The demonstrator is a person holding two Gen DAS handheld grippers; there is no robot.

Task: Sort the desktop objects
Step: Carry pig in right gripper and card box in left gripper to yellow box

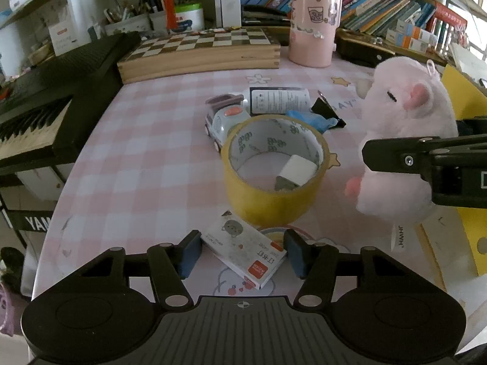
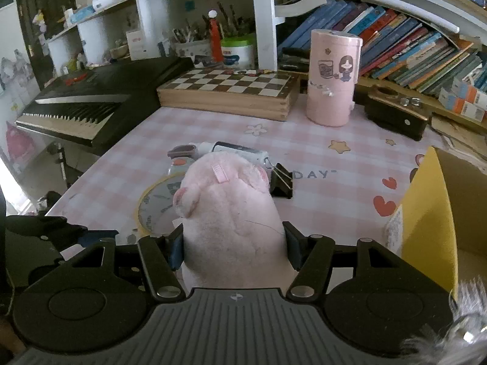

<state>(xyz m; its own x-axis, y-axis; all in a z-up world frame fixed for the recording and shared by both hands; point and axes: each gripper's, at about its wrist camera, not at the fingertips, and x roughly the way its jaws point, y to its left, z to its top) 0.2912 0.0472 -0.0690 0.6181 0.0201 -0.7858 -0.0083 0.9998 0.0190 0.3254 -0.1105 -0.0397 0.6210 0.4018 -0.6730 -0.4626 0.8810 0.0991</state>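
Staple box (image 1: pixel 246 251) between part-open left jaws, tape roll (image 1: pixel 274 170) beyond; plush (image 2: pixel 231 213) in right jaws.

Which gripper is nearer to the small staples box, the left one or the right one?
Left. The left gripper has the small staples box between its fingers. The right gripper is off to the side, closed on the pink plush toy, beyond the tape roll.

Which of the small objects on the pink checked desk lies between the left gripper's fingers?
The flat white staple box with an orange corner; the yellow tape roll and toy car lie farther away.
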